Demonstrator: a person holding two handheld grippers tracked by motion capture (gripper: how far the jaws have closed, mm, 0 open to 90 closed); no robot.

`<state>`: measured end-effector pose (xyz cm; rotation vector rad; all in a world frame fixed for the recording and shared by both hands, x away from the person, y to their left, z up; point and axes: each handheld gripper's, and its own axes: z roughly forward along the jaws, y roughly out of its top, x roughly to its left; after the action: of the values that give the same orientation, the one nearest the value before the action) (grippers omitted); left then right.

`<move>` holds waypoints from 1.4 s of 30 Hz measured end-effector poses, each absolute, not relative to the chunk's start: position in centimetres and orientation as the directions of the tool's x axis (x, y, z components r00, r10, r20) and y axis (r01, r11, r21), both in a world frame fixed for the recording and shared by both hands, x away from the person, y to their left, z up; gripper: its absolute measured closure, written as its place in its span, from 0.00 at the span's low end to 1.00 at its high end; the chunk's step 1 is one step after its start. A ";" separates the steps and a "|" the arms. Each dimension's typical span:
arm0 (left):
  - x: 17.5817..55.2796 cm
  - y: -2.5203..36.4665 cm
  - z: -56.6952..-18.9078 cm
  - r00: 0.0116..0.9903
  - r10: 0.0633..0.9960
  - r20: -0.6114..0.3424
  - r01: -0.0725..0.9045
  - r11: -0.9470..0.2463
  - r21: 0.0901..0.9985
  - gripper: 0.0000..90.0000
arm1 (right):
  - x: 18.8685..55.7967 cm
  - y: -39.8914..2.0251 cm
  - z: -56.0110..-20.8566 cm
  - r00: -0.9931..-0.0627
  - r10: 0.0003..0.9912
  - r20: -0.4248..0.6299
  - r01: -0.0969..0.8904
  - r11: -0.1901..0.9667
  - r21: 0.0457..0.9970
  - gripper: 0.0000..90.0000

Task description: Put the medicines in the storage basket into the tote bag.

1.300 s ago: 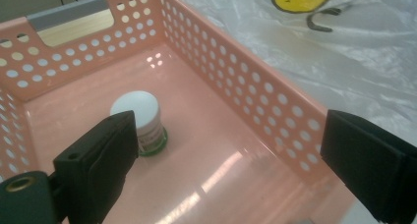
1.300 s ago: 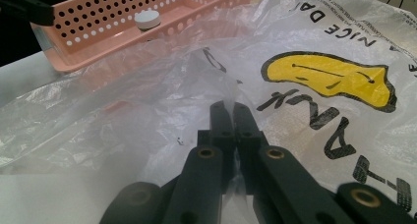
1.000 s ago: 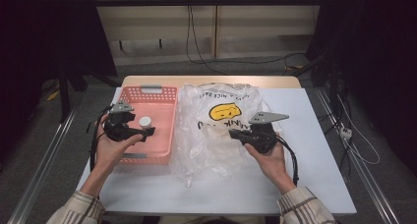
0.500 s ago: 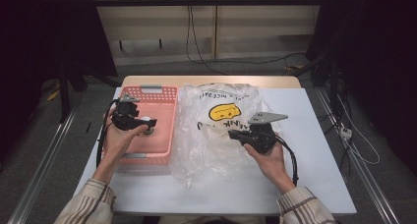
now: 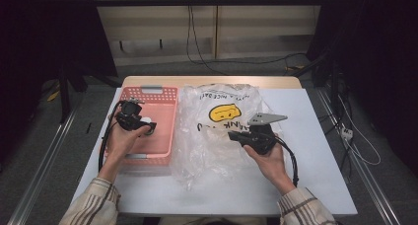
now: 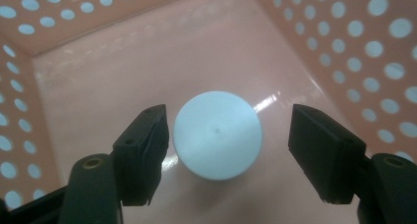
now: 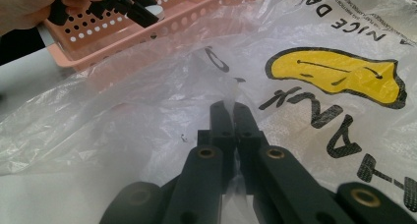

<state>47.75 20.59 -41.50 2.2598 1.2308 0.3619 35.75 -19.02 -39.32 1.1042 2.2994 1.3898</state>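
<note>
A white round thing (image 6: 217,134), seen from above like a cap or lid, stands on the floor of the pink perforated basket (image 5: 162,94). My left gripper (image 5: 148,128) reaches down into the basket. Its jaws have just been closing and stand on either side of the white thing (image 5: 146,121), not pressing on it. The left gripper (image 6: 228,123) counts as open. My right gripper (image 5: 231,134) rests on a clear plastic bag (image 5: 217,156) with a yellow smiley print. The right gripper (image 7: 235,111) is shut on a fold of the bag (image 7: 319,135).
The basket sits at the left of the white table (image 5: 315,175), with the crumpled bag spread beside it in the middle. The basket's holed walls (image 6: 344,37) rise close around the left gripper. Cables trail from both grippers.
My left gripper has sunk into the basket over the white round thing, and its jaws have narrowed around it. The right gripper and the bag have stayed put.
</note>
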 end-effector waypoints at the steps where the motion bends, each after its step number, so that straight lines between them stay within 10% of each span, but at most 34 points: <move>1: 47.8 20.7 -41.5 0.544 0.839 -0.018 0.695 -0.438 0.571 0.36 | 35.7 -19.0 -39.3 -0.688 0.705 0.172 0.480 0.265 0.836 1.00; 12: 48.2 20.9 -42.2 0.526 0.849 -0.052 0.729 -0.419 0.541 0.55 | 35.7 -18.9 -39.4 -0.689 0.703 0.173 0.481 0.267 0.835 1.00; 42: 46.1 21.0 -38.6 0.573 0.809 -0.132 0.626 -0.327 0.708 0.57 | 35.8 -19.2 -39.2 -0.690 0.699 0.187 0.486 0.257 0.835 1.00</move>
<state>46.08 20.99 -38.60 2.0647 1.1419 0.3158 35.81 -19.21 -39.18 1.1081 2.3052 1.4058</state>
